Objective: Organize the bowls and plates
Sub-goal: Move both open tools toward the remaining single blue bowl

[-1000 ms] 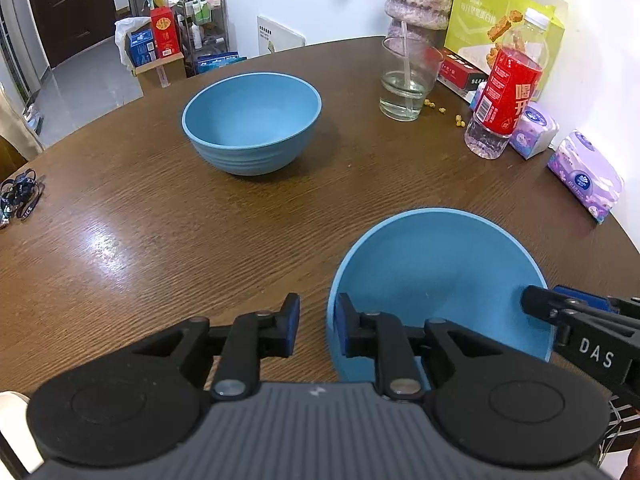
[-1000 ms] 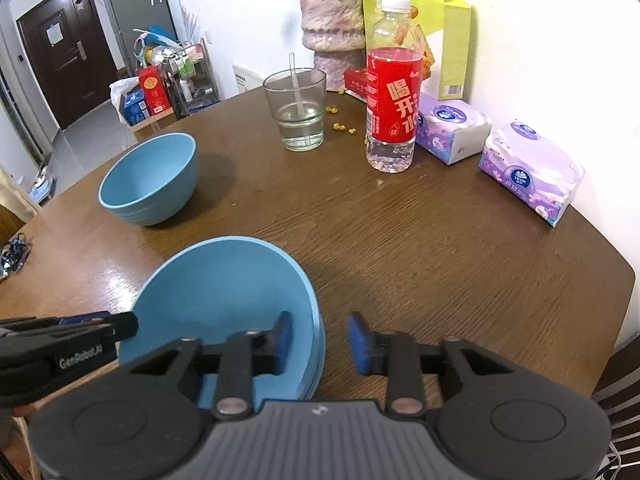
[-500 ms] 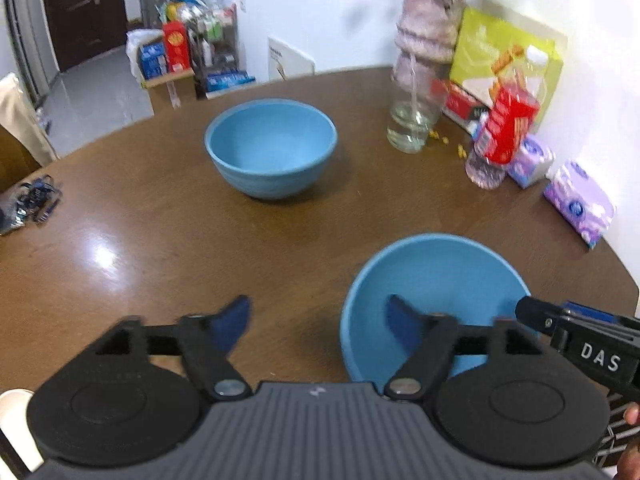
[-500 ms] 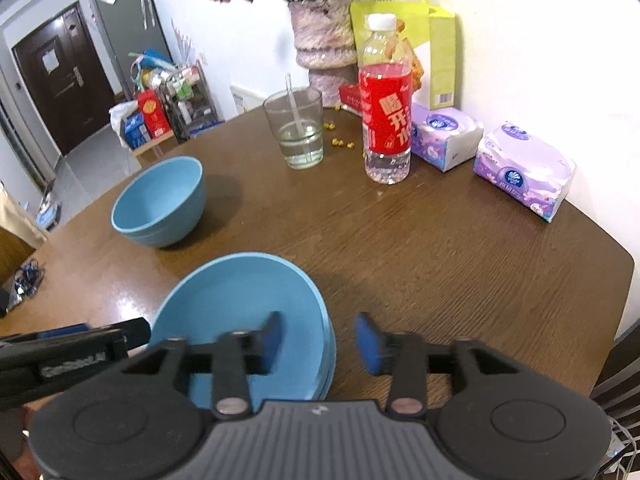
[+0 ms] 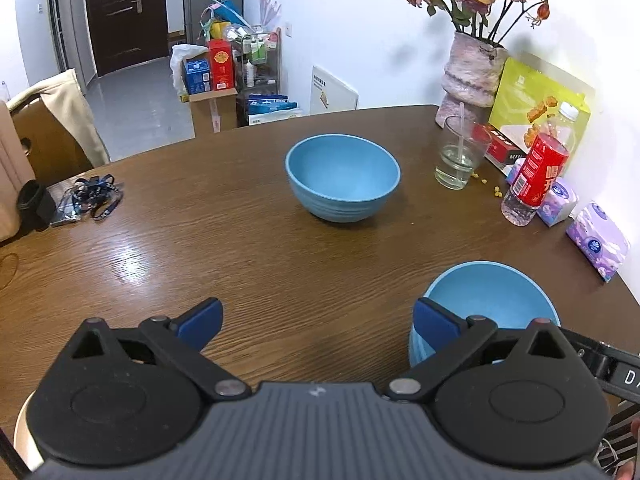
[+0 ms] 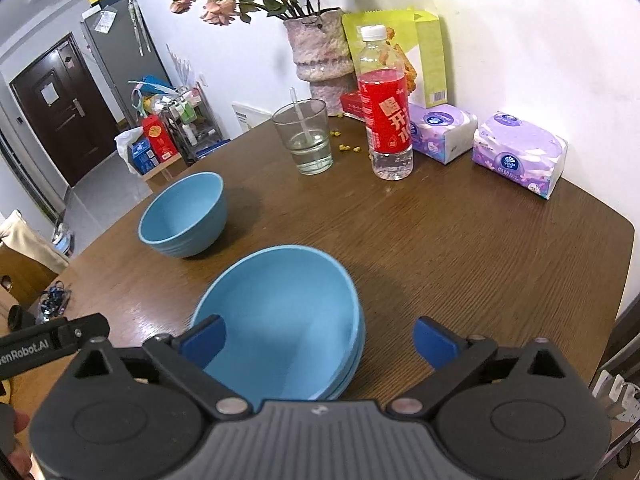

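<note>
A stack of blue bowls (image 6: 280,320) sits on the brown table near its front edge; it also shows at the lower right of the left wrist view (image 5: 488,304). A single blue bowl (image 5: 343,178) stands farther back at mid-table, also seen in the right wrist view (image 6: 182,214). My left gripper (image 5: 316,318) is open and empty, raised above the table to the left of the stack. My right gripper (image 6: 318,338) is open and empty, with its left finger over the stack's inside and its right finger outside the rim.
At the back right stand a glass of water (image 6: 306,138), a red-labelled bottle (image 6: 386,108), a vase of dried roses (image 6: 320,60), a snack bag (image 5: 536,108) and tissue packs (image 6: 518,154). Lanyards (image 5: 90,196) lie at the table's left edge.
Both grippers opened wide and let go of the near bowl's rim. Both lifted and drew back, and the left one moved to the left of the stack.
</note>
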Available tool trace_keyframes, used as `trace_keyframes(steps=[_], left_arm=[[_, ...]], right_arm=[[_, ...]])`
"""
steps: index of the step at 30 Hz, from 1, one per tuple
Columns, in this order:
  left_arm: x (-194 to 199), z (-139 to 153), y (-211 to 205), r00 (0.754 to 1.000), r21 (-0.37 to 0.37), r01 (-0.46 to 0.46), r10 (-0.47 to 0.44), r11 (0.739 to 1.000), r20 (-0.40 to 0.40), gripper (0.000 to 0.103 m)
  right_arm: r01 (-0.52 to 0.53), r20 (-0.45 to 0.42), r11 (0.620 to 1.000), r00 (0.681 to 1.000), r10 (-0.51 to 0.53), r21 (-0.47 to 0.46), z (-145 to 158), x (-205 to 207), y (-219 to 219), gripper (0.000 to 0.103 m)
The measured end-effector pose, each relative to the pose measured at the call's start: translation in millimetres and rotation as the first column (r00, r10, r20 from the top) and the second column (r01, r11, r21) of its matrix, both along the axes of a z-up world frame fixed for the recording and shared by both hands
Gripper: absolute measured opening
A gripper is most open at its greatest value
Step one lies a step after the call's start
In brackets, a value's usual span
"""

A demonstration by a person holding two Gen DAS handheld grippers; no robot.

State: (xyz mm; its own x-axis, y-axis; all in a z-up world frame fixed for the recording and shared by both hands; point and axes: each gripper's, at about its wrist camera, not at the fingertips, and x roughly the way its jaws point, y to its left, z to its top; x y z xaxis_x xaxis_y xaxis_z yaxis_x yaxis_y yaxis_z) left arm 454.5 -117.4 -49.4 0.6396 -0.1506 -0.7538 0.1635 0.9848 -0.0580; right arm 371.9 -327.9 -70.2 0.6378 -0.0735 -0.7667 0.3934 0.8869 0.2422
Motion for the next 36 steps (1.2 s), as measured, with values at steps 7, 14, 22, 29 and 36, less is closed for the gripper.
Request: trace_keyframes(steps=[7, 14, 22, 29, 36], left_arm=[[-8.4, 7.9, 15.9, 1.000, -0.002, -0.006, 0.006, 1.000, 0.014, 0.103], [-8.9, 15.4, 28.5, 1.000, -0.007, -0.015, 0.015, 1.000, 0.026, 0.103], [-8.7, 20.9, 41.0, 0.999, -0.011, -0.037, 0.037, 0.999, 0.034, 0.103], [-8.3, 24.8, 45.5, 0.998, -0.014, -0.052, 0.053, 0.999, 0.041, 0.103], [-7.0, 27.5, 45.6, 0.997, -0.020, -0.057, 0.058, 0.998, 0.041, 0.103]], right_arm=[[-0.017, 0.010, 1.000, 1.000, 0.017, 0.005, 8.5, -4.5, 17.4, 0.103], [-0.032, 0.029, 0.999, 0.999, 0.032, -0.003, 18.5, -3.1, 32.0, 0.103], [-0.056, 0.039, 0.998, 0.998, 0.056, -0.002, 23.8, 3.2, 42.9, 0.103], [-0.070, 0.044, 0.998, 0.997, 0.070, 0.002, 27.1, 8.1, 47.1, 0.103], [-0.073, 0.053, 0.997, 0.996, 0.073, 0.008, 31.8, 12.6, 48.5, 0.103]])
